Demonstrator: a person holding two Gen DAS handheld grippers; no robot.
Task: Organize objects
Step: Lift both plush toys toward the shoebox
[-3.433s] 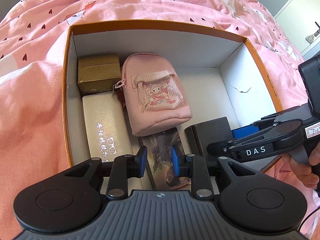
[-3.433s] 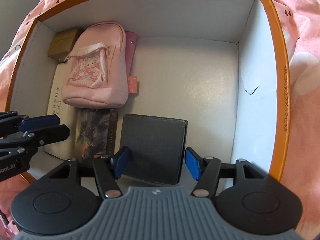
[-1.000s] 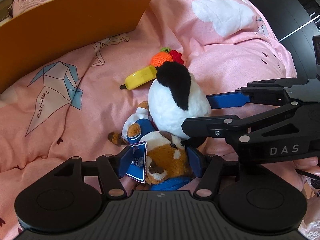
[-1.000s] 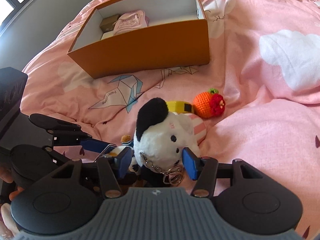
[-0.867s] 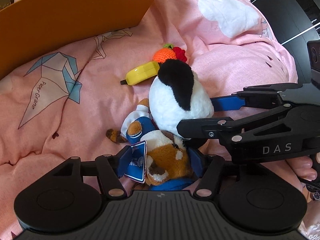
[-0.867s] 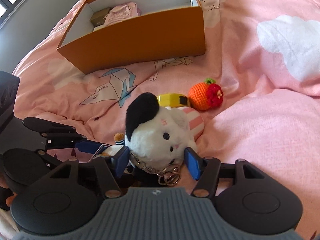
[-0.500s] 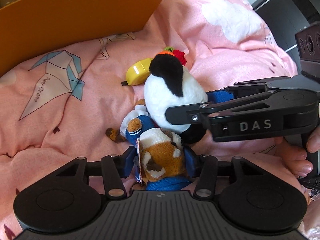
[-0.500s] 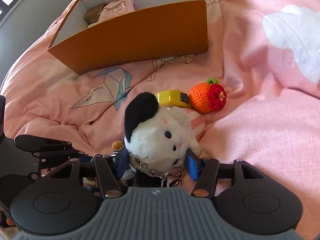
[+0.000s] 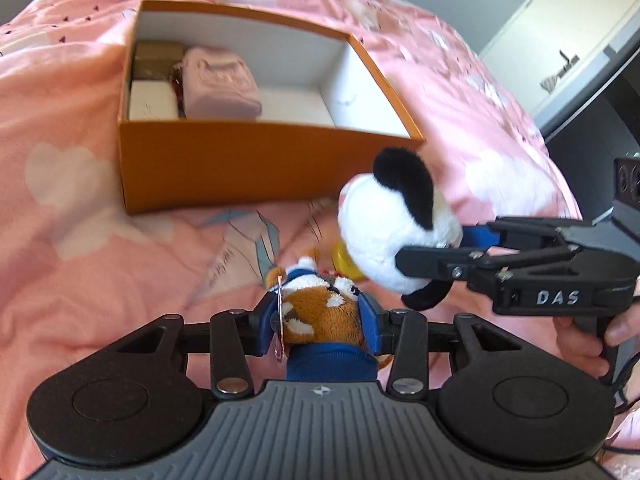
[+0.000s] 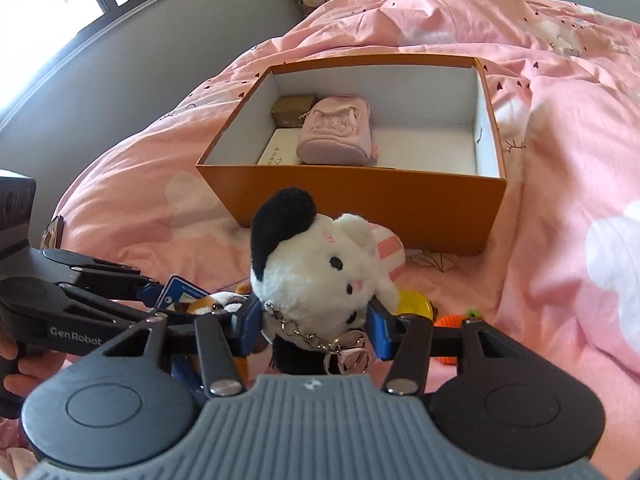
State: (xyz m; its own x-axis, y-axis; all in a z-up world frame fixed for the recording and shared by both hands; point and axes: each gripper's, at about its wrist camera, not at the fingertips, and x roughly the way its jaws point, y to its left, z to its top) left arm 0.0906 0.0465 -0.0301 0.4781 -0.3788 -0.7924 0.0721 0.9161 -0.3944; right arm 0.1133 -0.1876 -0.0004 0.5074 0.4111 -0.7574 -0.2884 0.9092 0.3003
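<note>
My left gripper [image 9: 318, 320] is closing its jaws on a brown fox-like plush in blue clothes [image 9: 320, 308], and the pads press its sides. A paper tag hangs by the left finger. Beside it, my right gripper [image 9: 436, 246] is shut on a white plush with a black ear [image 9: 392, 216], which is lifted off the bed. In the right wrist view the white plush [image 10: 320, 264] and its keychain sit between the right gripper's [image 10: 314, 324] pads, with the left gripper [image 10: 160, 300] at lower left. Ahead stands the open orange box [image 9: 240, 168] [image 10: 360, 208].
The box holds a pink mini backpack [image 10: 336, 128], a gold box [image 10: 292, 114] and a white case [image 10: 280, 152]; its right half shows bare floor. A yellow item [image 10: 416, 302] and an orange crochet fruit [image 10: 456, 320] lie on the pink duvet [image 9: 80, 240].
The left jaws have narrowed onto the brown plush. Both grippers have risen with their plushes and tilted up, so the open box now shows ahead. The yellow item and crochet fruit stayed on the bed.
</note>
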